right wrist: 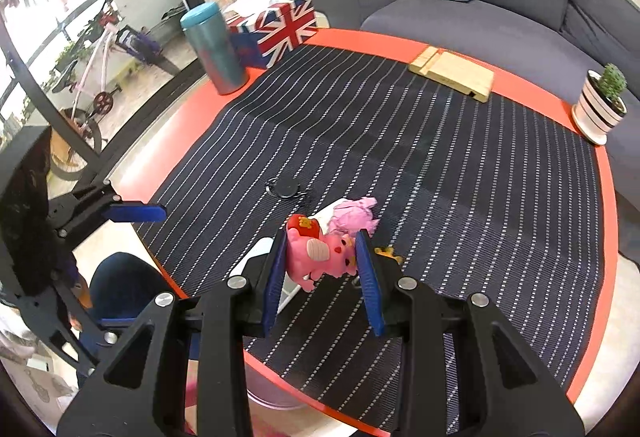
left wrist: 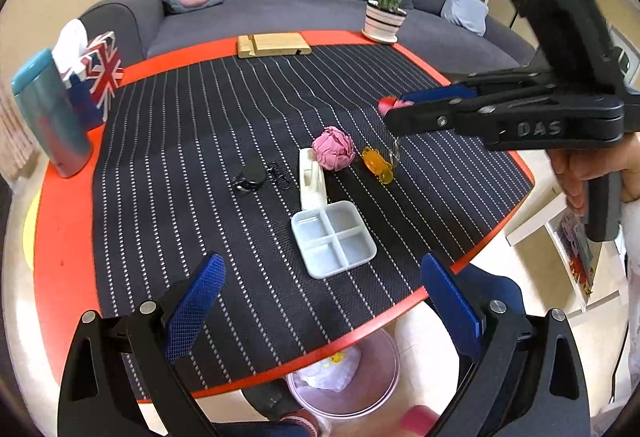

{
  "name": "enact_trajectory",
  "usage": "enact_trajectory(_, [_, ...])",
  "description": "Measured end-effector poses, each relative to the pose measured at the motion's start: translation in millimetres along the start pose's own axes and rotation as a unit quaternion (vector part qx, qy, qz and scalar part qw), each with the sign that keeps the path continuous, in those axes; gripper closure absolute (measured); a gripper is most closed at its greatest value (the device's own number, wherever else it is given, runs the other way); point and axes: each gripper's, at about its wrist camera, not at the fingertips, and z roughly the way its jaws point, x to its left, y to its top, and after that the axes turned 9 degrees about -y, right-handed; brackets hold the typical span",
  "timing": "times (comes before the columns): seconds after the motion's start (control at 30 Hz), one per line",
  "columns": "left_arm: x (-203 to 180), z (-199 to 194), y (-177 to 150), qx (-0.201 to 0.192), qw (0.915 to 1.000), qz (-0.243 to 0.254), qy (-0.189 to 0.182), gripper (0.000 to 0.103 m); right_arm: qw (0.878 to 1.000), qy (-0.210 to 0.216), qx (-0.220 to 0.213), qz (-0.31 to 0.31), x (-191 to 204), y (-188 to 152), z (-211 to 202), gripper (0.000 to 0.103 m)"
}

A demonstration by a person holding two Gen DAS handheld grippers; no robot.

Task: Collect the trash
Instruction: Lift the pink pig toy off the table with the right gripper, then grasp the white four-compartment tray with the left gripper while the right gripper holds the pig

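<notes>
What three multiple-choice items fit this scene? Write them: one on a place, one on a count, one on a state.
1. Where does the potted cactus stand?
A. At the table's far edge by the sofa
B. Inside the compartment tray
C. Beside the tissue box

2. How many compartments has the white tray?
A. Two
B. Four
C. Six

3. What is the right gripper doing?
A. Standing open over nothing
B. Clamped on a pink toy
C. Clamped on the paper ball

Answers: 1 A, the pot sits on the red rim next to the sofa; 2 B, a cross divides it in four; 3 B, the pink toy sits between its blue pads.
</notes>
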Motion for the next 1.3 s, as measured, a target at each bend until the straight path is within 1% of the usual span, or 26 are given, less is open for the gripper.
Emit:
enact_trajectory(0.2, [-1,26,11,0.031,0.9994,-0.011,0.01,0.008,1.0,-0.012,-0.002,0.011,-11,-1,-8,0.069])
enact_trajectory(0.43, [7,57,13,0.061,0.9967,-0.045,0.028,0.008,1.0,-0.019,-0.004,0.02,-21,-3,-11,0.069])
enact_trajectory(0.63, [10,77,13,0.071,0.9944,-0.058,0.052,0.009,1.0,-0.018,-0.005,0.025,-25,-5,-11,0.069])
enact_trajectory(0.77, [11,82,12,0.071,0.9933,-0.063,0.065,0.01,0.999,-0.017,-0.005,0.026,-27,-6,-10,0.069])
enact_trajectory(0.8, [11,84,11,0.072,0.9933,-0.063,0.064,0.015,0.999,-0.017,-0.005,0.026,-27,-7,-10,0.069])
enact_trajectory(0.9, [10,86,10,0.071,0.9934,-0.061,0.067,0.02,0.999,-0.017,-0.004,0.028,-28,-8,-9,0.069])
enact_trajectory(0.97, [9,85,11,0.069,0.9939,-0.055,0.066,0.028,0.999,-0.016,-0.003,0.028,-28,-9,-8,0.069])
enact_trajectory(1.0, [9,84,11,0.068,0.994,-0.054,0.065,0.034,0.999,-0.016,-0.002,0.028,-28,-9,-8,0.069])
enact_trajectory(1.07, [10,82,11,0.068,0.9944,-0.052,0.063,0.034,0.999,-0.016,-0.002,0.028,-28,-9,-8,0.069])
enact_trajectory(1.2, [12,78,10,0.066,0.9952,-0.049,0.054,0.041,0.999,-0.015,-0.002,0.029,-28,-10,-7,0.069])
enact_trajectory(1.3, [13,75,9,0.063,0.9957,-0.046,0.049,0.042,0.999,-0.015,-0.002,0.029,-28,-10,-7,0.069])
